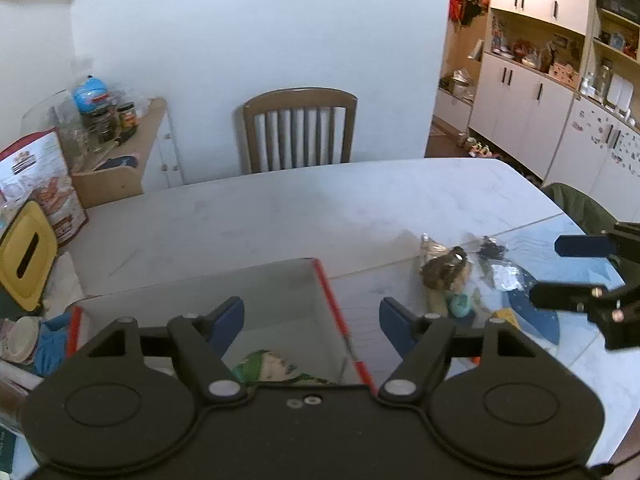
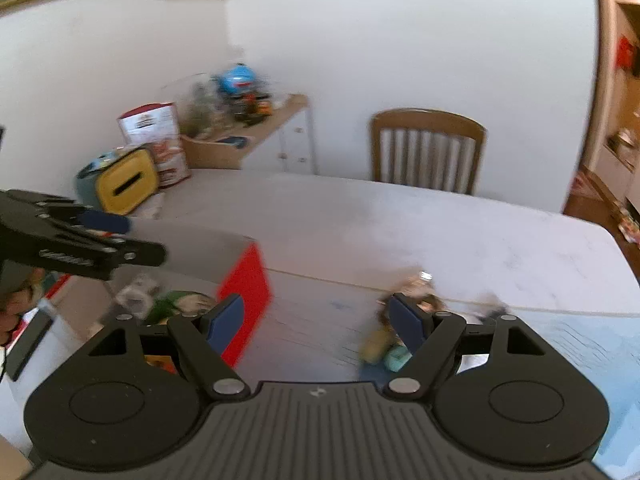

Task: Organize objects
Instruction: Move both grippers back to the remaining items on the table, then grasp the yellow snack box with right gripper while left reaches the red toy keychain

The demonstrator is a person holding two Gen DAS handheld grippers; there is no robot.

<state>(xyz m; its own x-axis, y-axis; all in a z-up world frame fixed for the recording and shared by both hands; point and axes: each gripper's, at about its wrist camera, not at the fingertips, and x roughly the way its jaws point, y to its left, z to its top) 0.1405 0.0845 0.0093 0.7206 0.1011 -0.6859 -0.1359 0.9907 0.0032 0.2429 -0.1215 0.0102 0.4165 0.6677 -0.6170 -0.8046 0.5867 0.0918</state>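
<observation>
An open cardboard box [image 1: 326, 292] with red edges stands on the white table, and a green packet [image 1: 266, 368] lies inside it. My left gripper [image 1: 312, 316] hovers open over the box's right rim with nothing between its fingers. A heap of small items [image 1: 448, 272], foil wrappers and a teal piece, lies on the table right of the box. My right gripper [image 2: 316, 320] is open and empty above the table between the red-sided box [image 2: 244, 292] and the heap [image 2: 400, 320]. The right wrist view is blurred.
A wooden chair [image 1: 300, 132] stands at the table's far side. A yellow container [image 1: 26, 258] and a snack bag [image 1: 44, 184] sit at the table's left end. A side cabinet [image 1: 120, 160] holds jars. White cupboards [image 1: 528, 112] fill the right.
</observation>
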